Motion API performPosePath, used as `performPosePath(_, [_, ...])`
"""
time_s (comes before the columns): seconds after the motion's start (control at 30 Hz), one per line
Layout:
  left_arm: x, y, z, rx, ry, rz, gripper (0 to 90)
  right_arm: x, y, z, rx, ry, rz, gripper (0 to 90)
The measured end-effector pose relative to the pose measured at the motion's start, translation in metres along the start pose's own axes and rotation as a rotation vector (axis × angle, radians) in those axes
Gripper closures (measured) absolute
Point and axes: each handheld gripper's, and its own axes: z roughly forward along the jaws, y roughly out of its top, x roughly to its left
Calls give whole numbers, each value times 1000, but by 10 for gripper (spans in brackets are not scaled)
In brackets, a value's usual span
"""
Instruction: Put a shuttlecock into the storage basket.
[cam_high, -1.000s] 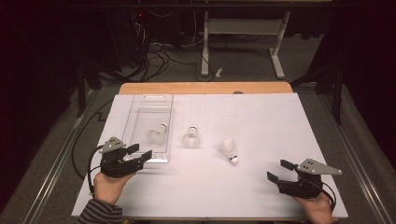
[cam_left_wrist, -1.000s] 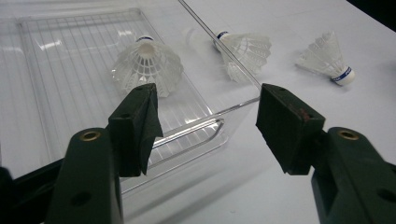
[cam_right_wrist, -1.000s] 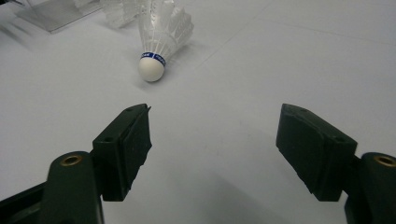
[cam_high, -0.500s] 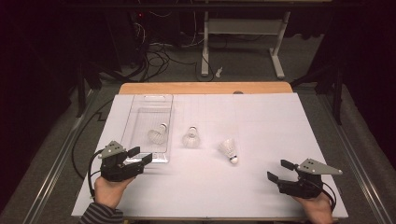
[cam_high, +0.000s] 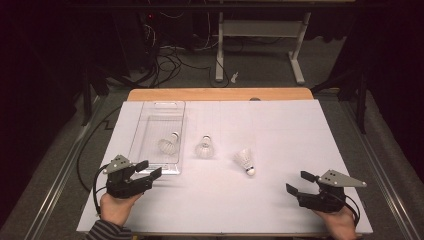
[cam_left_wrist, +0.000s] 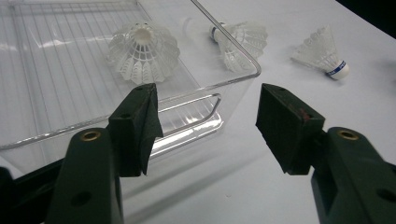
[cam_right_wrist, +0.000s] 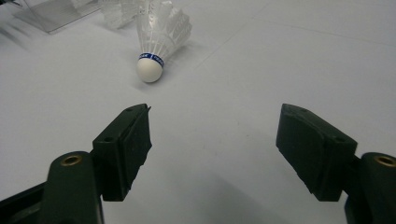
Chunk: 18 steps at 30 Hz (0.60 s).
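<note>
- White paper (cam_high: 280, 130) covers our table; both grippers, left (cam_high: 146, 171) and right (cam_high: 298, 182), gape wide, empty.
- Shuttlecock (cam_right_wrist: 159, 32) at our right gripper's eleven o'clock: featherlight, crushable skirt; we'd pinch its cork.

Three white shuttlecocks — one (cam_high: 168, 144) inside the clear tray (cam_high: 150, 168), two (cam_high: 205, 147) (cam_high: 244, 161) on the table beside it.

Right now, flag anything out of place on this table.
One shuttlecock lies in the clear tray; two more lie loose on the white sheet. Nothing looks damaged or spilled.
</note>
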Motion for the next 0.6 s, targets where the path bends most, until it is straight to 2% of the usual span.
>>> performPosePath(0.6, [-4,-4,2,20,-16,22,393,0,-1,-2,1,-8,3,269])
